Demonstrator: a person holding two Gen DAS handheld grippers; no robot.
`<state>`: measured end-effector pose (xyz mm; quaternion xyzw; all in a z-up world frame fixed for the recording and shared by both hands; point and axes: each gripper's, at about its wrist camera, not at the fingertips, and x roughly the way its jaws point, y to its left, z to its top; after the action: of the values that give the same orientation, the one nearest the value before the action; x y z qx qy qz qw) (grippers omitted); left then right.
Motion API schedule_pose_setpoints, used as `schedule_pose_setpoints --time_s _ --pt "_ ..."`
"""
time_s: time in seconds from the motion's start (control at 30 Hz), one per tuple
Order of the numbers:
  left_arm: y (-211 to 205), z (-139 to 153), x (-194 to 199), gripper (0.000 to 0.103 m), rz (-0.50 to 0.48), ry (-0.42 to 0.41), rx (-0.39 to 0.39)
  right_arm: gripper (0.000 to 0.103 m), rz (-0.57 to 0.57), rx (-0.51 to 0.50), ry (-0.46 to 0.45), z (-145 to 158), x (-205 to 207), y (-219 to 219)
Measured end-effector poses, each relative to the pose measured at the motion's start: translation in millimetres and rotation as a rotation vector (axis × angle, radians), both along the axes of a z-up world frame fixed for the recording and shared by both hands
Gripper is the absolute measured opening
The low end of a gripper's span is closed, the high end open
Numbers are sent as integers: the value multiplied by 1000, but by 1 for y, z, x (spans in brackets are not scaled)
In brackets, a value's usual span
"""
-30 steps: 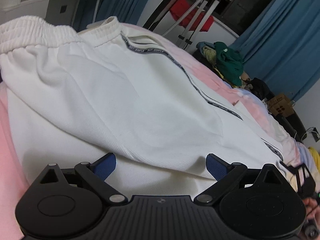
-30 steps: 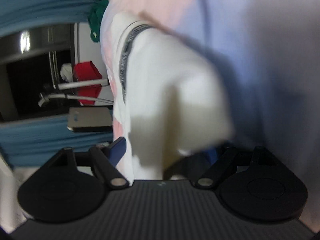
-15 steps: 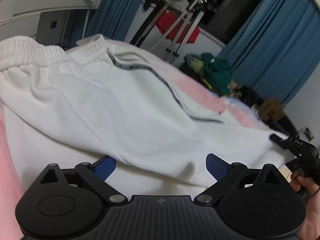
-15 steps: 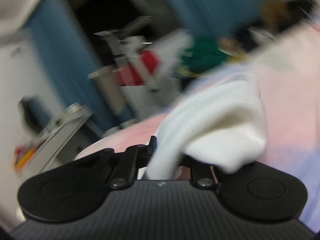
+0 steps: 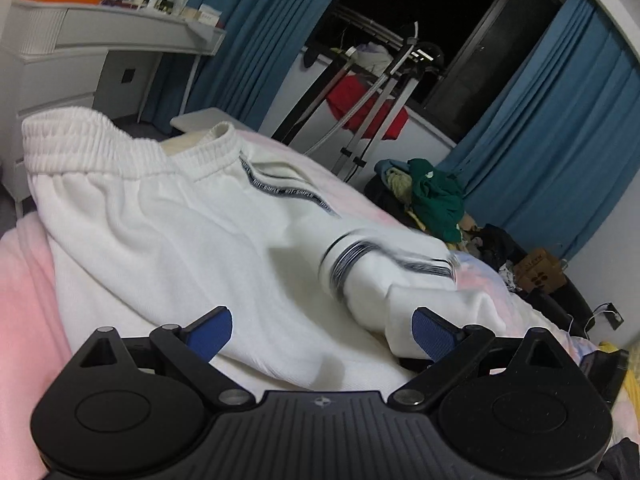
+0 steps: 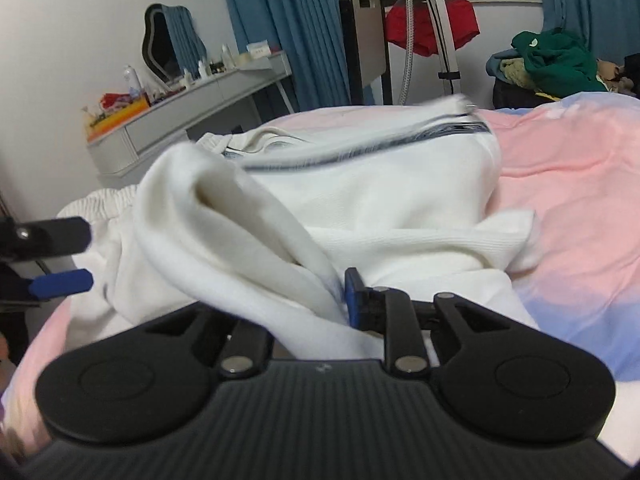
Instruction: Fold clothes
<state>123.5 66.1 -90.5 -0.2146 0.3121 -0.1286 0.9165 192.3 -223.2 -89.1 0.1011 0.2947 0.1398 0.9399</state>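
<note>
White sweatpants point(image 5: 168, 236) with a dark side stripe lie on the pink bed, elastic waistband at the far left. Their leg end is doubled back over the thigh part, the fold blurred in the left wrist view. My left gripper point(image 5: 320, 330) is open and empty, low over the near edge of the pants. My right gripper point(image 6: 316, 300) is shut on the white leg fabric point(image 6: 248, 240), which bunches up in front of it. The left gripper's blue pad shows in the right wrist view point(image 6: 60, 282).
The pink and lilac bedspread point(image 6: 568, 168) spreads to the right. A pile of green and dark clothes point(image 5: 432, 196) sits beyond the bed. A drying rack with a red garment point(image 5: 360, 108), a white dresser point(image 5: 80, 52) and blue curtains stand behind.
My right gripper has carried the leg end up and over toward the waistband, folding the pants leg back on itself. My left gripper has stayed open, tilting up slightly.
</note>
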Motion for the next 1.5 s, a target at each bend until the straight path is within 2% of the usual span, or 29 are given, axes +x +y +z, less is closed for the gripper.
schedule_pose_setpoints --time_s 0.07,0.17,0.23,0.37,0.4,0.5,0.53,0.73,0.8,0.83,0.87,0.9,0.93,1.07,1.23,1.33,1.47,1.5 --pt "0 -1 -1 98 0 3 0 31 -13 39 19 5 -3 -2" --pt "-1 -3 -2 98 -9 9 -8 57 -15 179 32 14 -25 -21" --pt "-4 -4 -3 98 -17 11 -9 68 -31 287 33 18 -38 -37" --pt "-9 -5 -3 98 -30 15 3 68 -95 533 20 23 -57 -79" --pt "-10 -6 -3 98 -34 18 7 68 -153 637 38 16 -58 -96" --pt "-13 -9 -1 98 -40 28 26 68 -315 790 126 -9 -54 -126" --pt "-13 -10 -1 98 -41 29 28 68 -337 802 162 -18 -50 -130" --pt "-15 -17 4 98 -43 52 17 67 -427 843 303 -48 8 -139" --pt "-15 -20 8 98 -41 63 9 61 -441 835 329 -55 29 -135" --pt "-14 -21 9 98 -39 67 2 51 -463 823 321 -56 35 -133" --pt "-14 -23 10 98 -35 72 -5 23 -485 811 313 -58 41 -132" --pt "-13 -24 12 98 -32 77 -13 11 -509 788 309 -55 46 -131" --pt "-13 -25 12 98 -31 79 -14 10 -534 765 305 -53 51 -131" --pt "-15 -26 12 98 -39 74 -10 8 -513 577 146 -2 53 -142" --pt "-20 -25 12 98 -47 62 -1 8 -549 451 -151 62 17 -196" --pt "-20 -25 11 98 -43 61 -6 8 -620 385 -345 67 -24 -229" --pt "-23 -24 11 98 -47 54 6 8 -823 412 -437 34 -83 -286" --pt "-25 -24 11 98 -48 50 12 8 -881 423 -432 23 -95 -299"
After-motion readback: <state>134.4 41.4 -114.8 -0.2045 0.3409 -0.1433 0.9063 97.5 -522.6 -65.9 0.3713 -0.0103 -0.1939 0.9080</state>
